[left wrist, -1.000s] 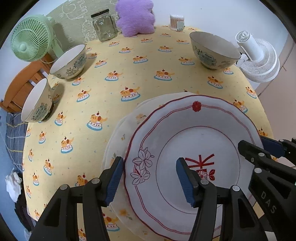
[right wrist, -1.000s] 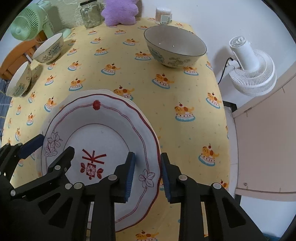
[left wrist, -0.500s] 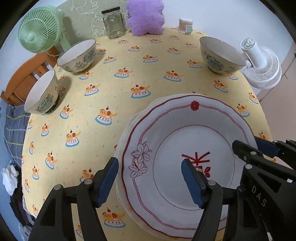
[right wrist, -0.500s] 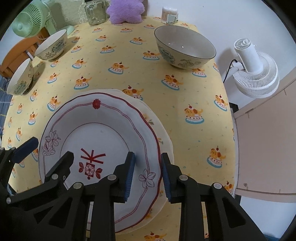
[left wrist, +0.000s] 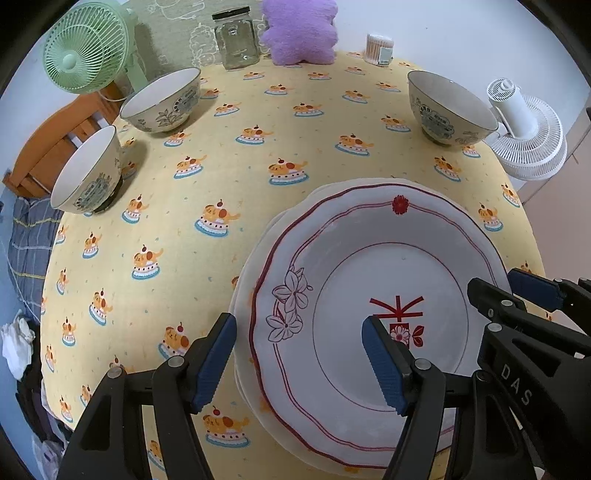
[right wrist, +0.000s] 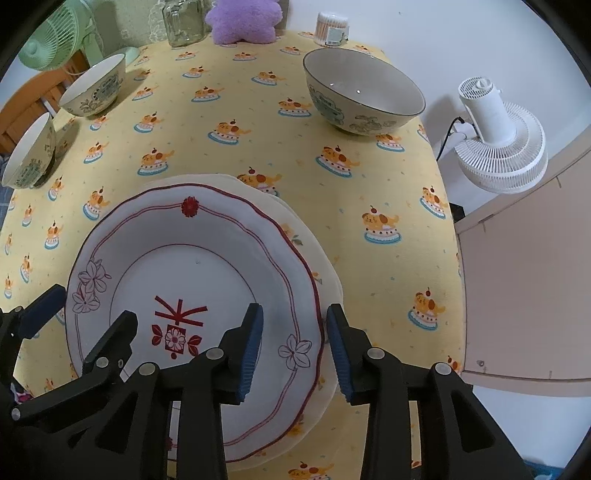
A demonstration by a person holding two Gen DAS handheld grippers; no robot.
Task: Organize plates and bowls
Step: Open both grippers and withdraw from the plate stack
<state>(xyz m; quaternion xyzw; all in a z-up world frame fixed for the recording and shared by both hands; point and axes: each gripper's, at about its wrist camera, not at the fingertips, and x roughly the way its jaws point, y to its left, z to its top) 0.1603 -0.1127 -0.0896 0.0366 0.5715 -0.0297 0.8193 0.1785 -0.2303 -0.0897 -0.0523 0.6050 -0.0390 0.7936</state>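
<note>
A white plate with a red rim line and flower marks [left wrist: 388,266] [right wrist: 192,266] lies on top of a cream plate [left wrist: 245,288] [right wrist: 314,258] on the yellow tablecloth. My left gripper [left wrist: 299,362] is open, its fingers straddling the stack's left edge. My right gripper [right wrist: 295,347] is open, straddling the top plate's right rim with a small gap on each side. Three patterned bowls stand apart: one at the far right [left wrist: 450,107] [right wrist: 362,92], two at the far left [left wrist: 162,99] [left wrist: 88,173].
A green fan [left wrist: 85,48], a glass jar [left wrist: 236,37], a purple plush [left wrist: 299,29] and a cotton-swab tub [left wrist: 378,48] line the table's far edge. A white fan [right wrist: 498,144] and a beige panel [right wrist: 524,277] stand off the right edge.
Both grippers have pulled back and up a little from the plate stack. The right gripper's jaws have opened off the top plate's rim. The top plate now rests on the cream plate.
</note>
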